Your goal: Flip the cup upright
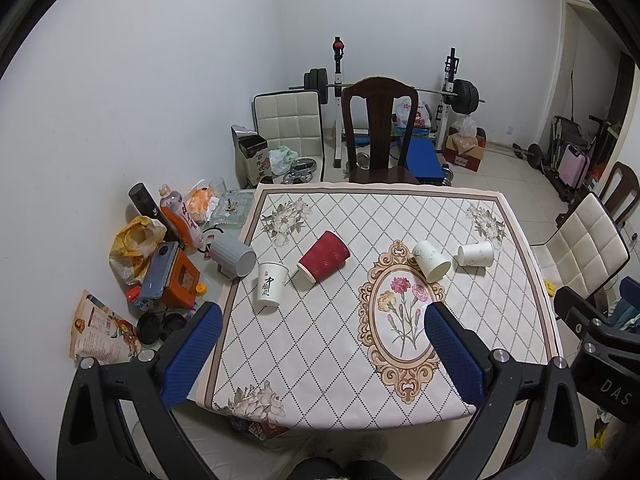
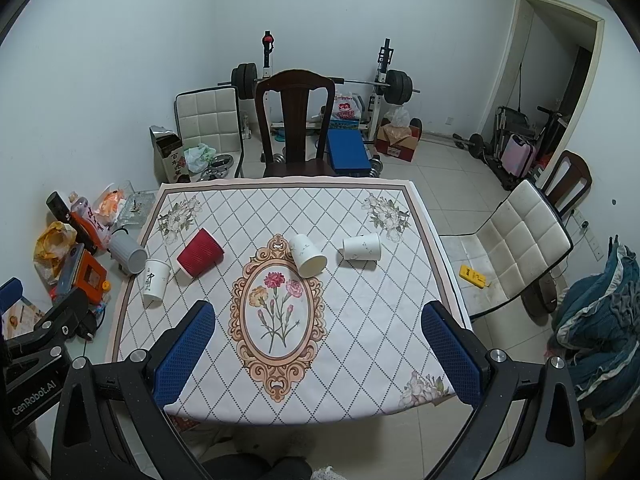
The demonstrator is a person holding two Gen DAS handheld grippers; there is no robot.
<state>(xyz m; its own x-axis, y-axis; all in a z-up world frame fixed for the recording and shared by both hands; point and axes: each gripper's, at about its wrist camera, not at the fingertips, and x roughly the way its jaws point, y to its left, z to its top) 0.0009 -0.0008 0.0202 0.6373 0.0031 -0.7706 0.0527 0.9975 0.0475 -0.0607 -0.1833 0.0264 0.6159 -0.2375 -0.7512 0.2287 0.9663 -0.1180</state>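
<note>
Landmark: oval flower medallion (image 2: 276,314) printed on the tablecloth (image 2: 360,320).
Cups: red ribbed cup (image 2: 200,258) lies tipped left of the medallion; two white paper cups (image 2: 307,255) (image 2: 361,246) lie on their sides beyond its top and to its right; a lettered white cup (image 2: 154,280) stands further left, rim orientation unclear.
Handling (judged): light, thin-walled, crushable, prone to rolling; grip mid-wall gently.
Left gripper (image 1: 324,344): spread wide, empty, short of the medallion.
Right gripper (image 2: 318,344): spread wide, empty.
</note>
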